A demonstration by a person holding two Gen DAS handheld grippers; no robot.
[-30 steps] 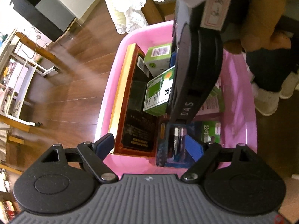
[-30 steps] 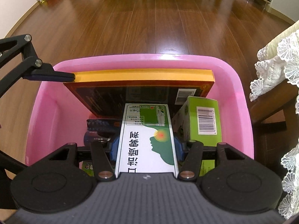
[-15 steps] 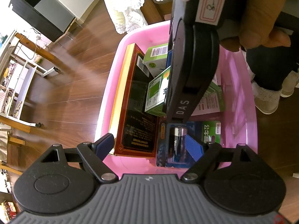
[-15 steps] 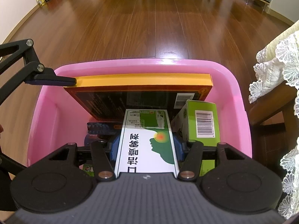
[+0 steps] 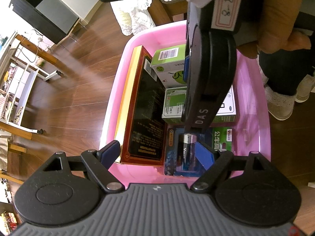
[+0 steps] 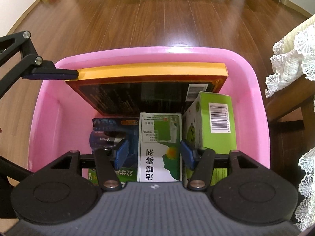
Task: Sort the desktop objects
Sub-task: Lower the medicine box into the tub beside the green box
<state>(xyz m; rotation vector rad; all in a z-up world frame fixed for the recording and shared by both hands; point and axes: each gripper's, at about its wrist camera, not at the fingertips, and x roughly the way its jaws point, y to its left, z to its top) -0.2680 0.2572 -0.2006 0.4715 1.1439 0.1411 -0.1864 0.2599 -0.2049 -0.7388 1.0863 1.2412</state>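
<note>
Medicine box (image 6: 159, 147), green and white, lies flat inside the pink bin (image 6: 47, 114), between the battery pack (image 6: 110, 133) and a green carton (image 6: 214, 122). Right gripper (image 6: 154, 154) stands apart around it, apparently releasing; withdrawing upward seems next. Left gripper (image 5: 157, 153) hangs spread wide, straddling the bin's rim.

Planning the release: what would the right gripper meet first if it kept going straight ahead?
Likely the white-and-green medicine box, lying between the right gripper's open fingers in the pink plastic tub; depth is unclear.

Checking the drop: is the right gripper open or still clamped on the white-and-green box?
Open: right gripper pads stand apart from white-and-green box, lying in pink bin.
</note>
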